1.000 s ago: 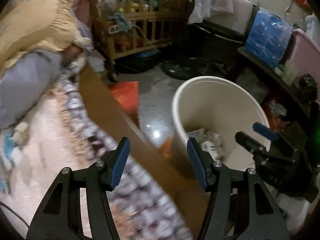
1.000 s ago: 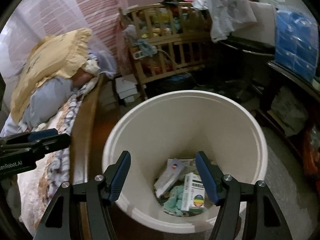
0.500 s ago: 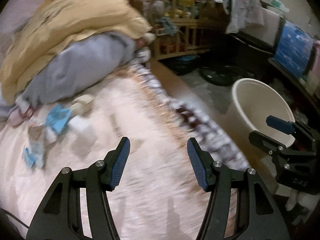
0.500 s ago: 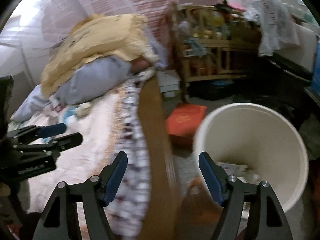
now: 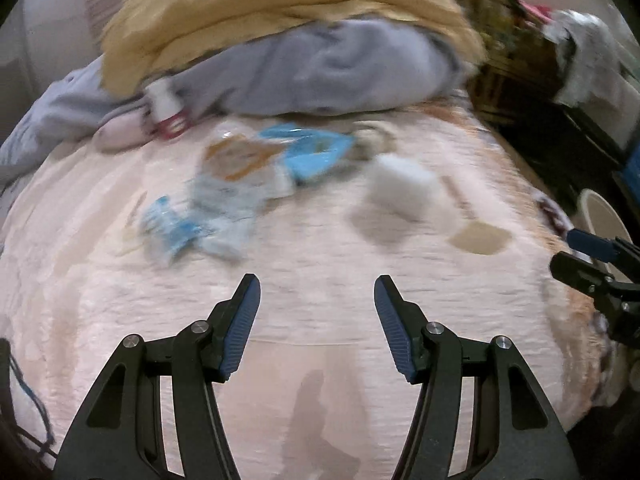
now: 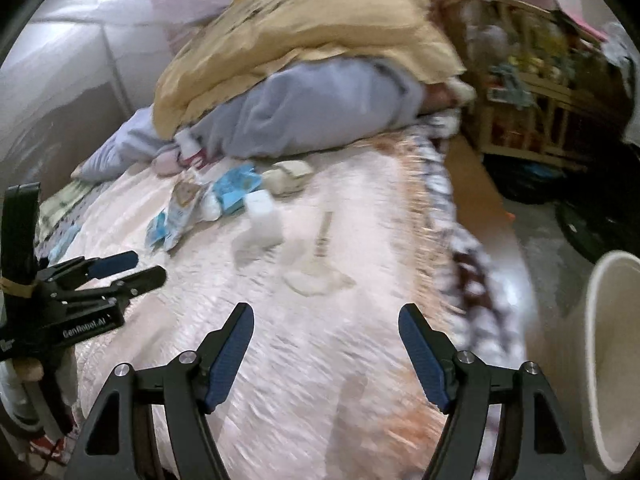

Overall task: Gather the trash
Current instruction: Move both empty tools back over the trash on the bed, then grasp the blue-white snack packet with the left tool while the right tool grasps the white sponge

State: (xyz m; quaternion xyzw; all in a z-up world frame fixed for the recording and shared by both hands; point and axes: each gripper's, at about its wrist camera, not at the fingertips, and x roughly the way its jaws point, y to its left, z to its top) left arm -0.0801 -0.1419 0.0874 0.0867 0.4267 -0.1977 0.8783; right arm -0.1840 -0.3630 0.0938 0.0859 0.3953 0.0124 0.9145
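My left tool (image 5: 316,300) is wide open and holds nothing. It hangs over the pink quilted bed cover (image 5: 320,272). My right tool (image 6: 326,328) is wide open too, with nothing in it, over the same cover.

From my left tool, the trash lies up at 11 and 12 o'clock. There is a blurry clear plastic wrapper with a brown picture (image 5: 232,172), a bright blue flat packet (image 5: 312,152) just beside it, and a small white box (image 5: 400,184) at 1 o'clock. All look fuzzy.

Behind them is a heap of grey cloth (image 5: 320,68) with a yellow blanket (image 5: 280,4) on top.

From my right tool, the round white bucket (image 6: 612,352) stands on the floor at 3 o'clock, well apart from the trash.
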